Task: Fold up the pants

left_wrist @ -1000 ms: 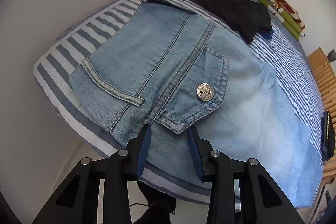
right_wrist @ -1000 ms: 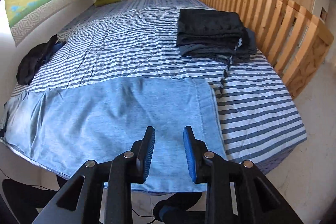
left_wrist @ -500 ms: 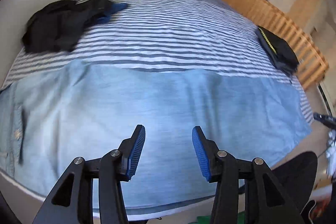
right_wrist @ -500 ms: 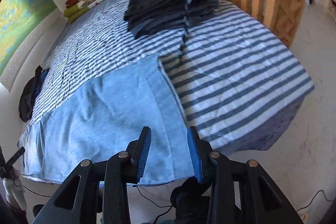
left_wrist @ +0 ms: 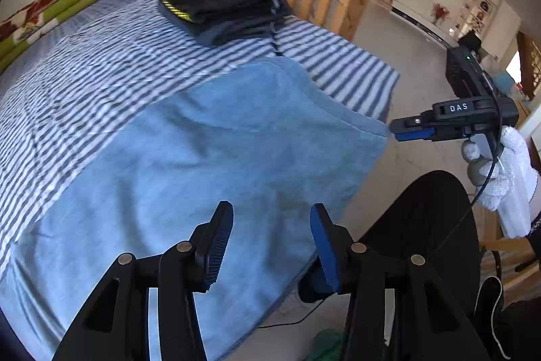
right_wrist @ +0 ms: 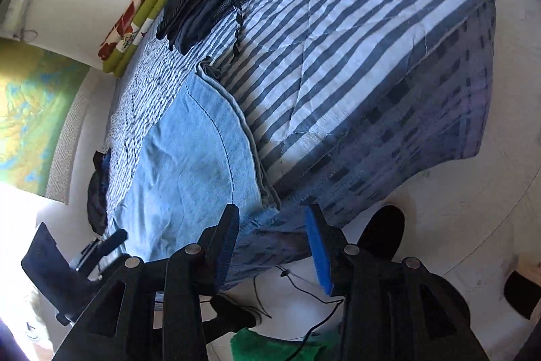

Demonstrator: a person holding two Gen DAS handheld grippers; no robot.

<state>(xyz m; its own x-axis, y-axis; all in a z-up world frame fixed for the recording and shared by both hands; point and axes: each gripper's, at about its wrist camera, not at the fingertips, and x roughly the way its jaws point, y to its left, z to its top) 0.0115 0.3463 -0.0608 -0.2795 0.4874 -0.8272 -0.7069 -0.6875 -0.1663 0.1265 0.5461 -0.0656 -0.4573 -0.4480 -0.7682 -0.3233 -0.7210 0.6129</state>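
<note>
Striped bed (left_wrist: 101,63), pale-blue denim pants (left_wrist: 189,158) spread flat, hem perhaps overhanging

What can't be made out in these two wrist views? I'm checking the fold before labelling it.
- Light blue denim pants: waistband and pockets are cut off by the left wrist view's lower left edge.
- The pants' near hem corner: partly hidden behind the right hand-held gripper in the right wrist view.
- Stack of folded dark clothes: number of pieces is too small to count.
- Left hand-held gripper: open, holding nothing.
</note>
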